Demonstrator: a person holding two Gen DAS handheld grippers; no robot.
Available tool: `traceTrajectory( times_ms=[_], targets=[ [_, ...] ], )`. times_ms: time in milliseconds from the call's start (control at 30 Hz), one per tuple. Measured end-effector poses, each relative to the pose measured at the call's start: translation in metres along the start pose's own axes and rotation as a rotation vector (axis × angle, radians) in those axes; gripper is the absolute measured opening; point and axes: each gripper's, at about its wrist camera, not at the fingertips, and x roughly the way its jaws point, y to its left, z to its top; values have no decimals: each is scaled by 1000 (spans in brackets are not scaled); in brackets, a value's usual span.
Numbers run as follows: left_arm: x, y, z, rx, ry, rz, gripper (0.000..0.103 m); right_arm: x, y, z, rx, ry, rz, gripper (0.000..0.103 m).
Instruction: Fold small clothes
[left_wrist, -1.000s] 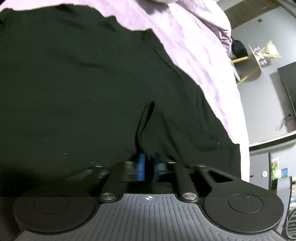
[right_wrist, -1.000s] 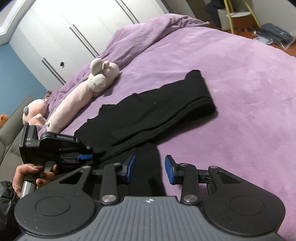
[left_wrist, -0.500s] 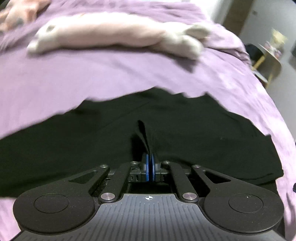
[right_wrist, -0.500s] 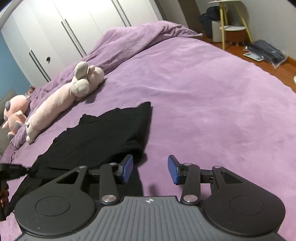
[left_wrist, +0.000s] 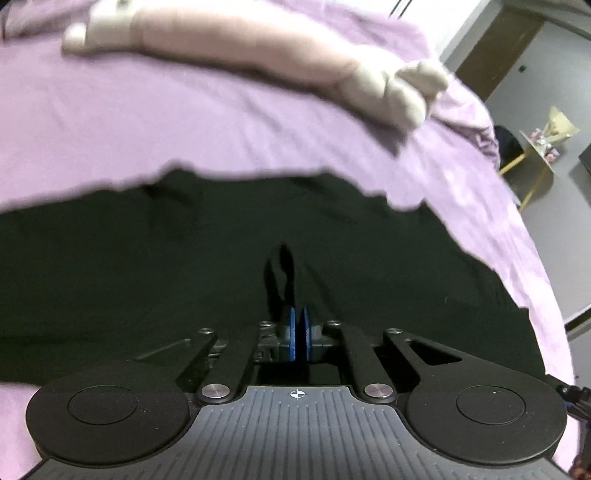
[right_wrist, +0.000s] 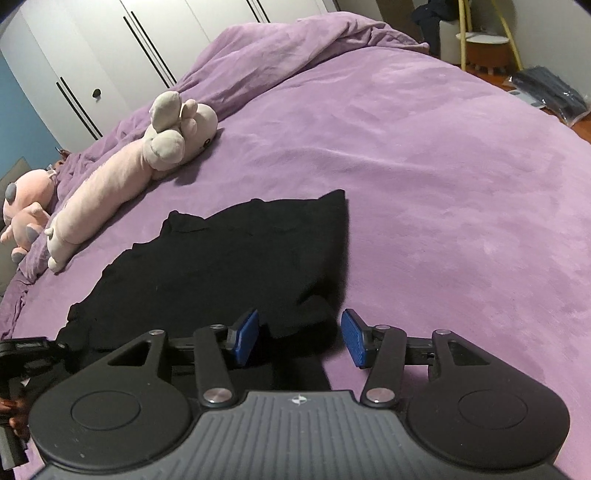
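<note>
A black garment (right_wrist: 236, 254) lies spread on the purple bed (right_wrist: 443, 166). In the left wrist view it (left_wrist: 184, 266) fills the middle. My left gripper (left_wrist: 299, 332) is shut on a pinched fold of this garment at its near edge. My right gripper (right_wrist: 299, 338) is open and empty, with its blue pads over the garment's near right corner, left pad (right_wrist: 245, 334) above the cloth. The left gripper also shows at the lower left of the right wrist view (right_wrist: 33, 350), at the garment's left end.
A long pale plush toy (right_wrist: 122, 173) lies beyond the garment; it also shows in the left wrist view (left_wrist: 295, 62). A pink plush (right_wrist: 26, 206) sits at the far left. White wardrobe doors (right_wrist: 110, 44) stand behind the bed. A yellow-legged stand (right_wrist: 484, 37) is at the right.
The left gripper has closed on a fold of the garment and pulled it out flat. The folded-over garment has spread wider on the bed. The right gripper stayed open.
</note>
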Motion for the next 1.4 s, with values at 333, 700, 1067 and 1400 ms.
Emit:
traceTrajectory(
  times_ms=[333,700,1067,1400],
  targets=[
    [-17,44,16,76,-53,227,7,38,24,13,-56,38,-3,52],
    [-9,44,5,54,-50,135,7,50,52,4,-288,-45,-174,4],
    [-12,53,-4,41,-3,129,23,30,46,7,-264,-71,-141,21],
    [-12,52,-6,-3,16,105,19,39,56,-9,-311,-6,-172,6]
  ],
)
